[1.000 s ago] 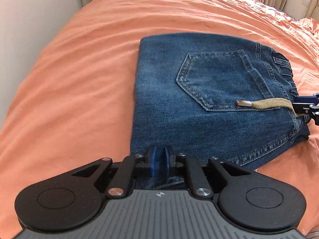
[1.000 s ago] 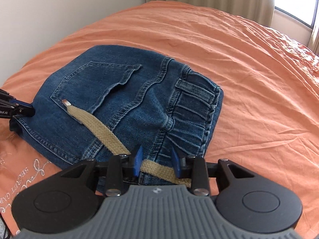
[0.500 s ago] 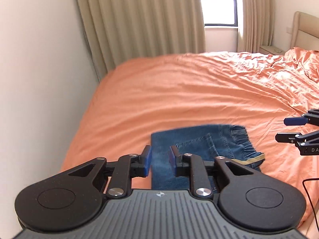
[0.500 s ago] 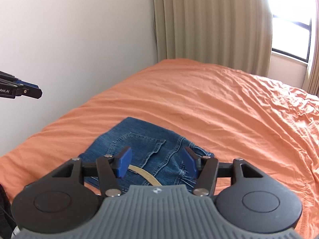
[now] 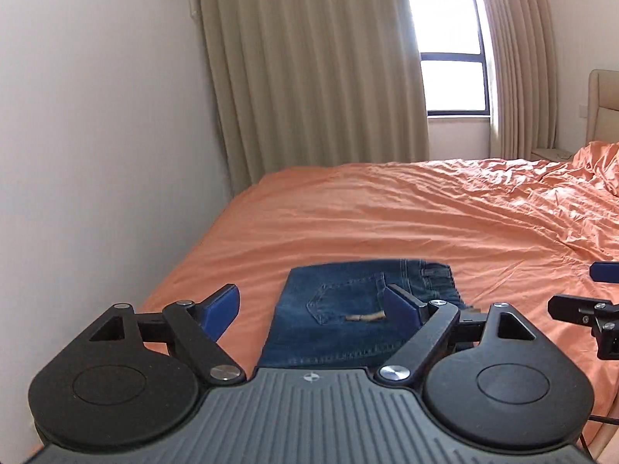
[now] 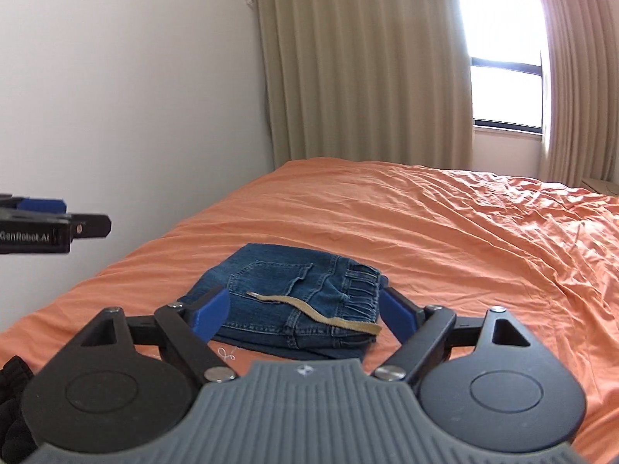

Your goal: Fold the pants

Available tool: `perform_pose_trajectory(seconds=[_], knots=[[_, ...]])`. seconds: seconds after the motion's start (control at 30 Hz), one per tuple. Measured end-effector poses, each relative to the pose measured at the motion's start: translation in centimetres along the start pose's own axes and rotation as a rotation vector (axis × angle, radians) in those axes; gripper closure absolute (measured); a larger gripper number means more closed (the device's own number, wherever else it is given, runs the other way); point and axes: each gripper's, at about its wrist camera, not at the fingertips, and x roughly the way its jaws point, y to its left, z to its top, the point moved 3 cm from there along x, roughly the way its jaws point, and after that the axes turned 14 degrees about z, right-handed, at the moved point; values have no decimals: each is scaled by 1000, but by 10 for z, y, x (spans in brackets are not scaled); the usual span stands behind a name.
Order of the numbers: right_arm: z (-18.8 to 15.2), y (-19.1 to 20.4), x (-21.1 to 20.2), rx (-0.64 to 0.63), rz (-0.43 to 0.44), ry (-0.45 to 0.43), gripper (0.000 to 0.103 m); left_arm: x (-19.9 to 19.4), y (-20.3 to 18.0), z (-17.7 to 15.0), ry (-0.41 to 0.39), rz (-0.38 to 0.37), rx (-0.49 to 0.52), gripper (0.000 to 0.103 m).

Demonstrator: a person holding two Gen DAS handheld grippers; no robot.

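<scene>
Now that I have let go and lifted both tongs, left tongs (image 5: 311, 311) and right tongs (image 6: 303, 315) opening, empty; pants (image 6: 294, 290) folded near bed (image 6: 445, 232) corner. Fold looks done.

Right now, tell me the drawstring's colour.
Tan; the drawstring shows best in the right wrist view.

We counted one pair of folded jeans (image 6: 294, 301) on one bed (image 6: 445, 232), with one back pocket (image 6: 271, 278) showing on top and one tan drawstring (image 6: 317, 311) trailing across the denim. We saw two grippers, the left gripper (image 5: 311, 307) and the right gripper (image 6: 305, 311), each with two blue pads. Behind the bed we made out one window (image 5: 450, 81), two curtains and one headboard (image 5: 603, 108).
</scene>
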Motion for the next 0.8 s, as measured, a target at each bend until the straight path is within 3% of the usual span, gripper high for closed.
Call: perform_pose_trajectory(seconds=[0.1,0.43,0.8], knots=[[-18,4,-2,6,-70,-6,22,4,-9,-23,58,2,-46,5],[-48,1,16,55,-97,27,23,9,-35,-67,136,4,-18,5],[-51,-10,17,72,-110,37,23,7,-39,-69,141,12,-19,5]])
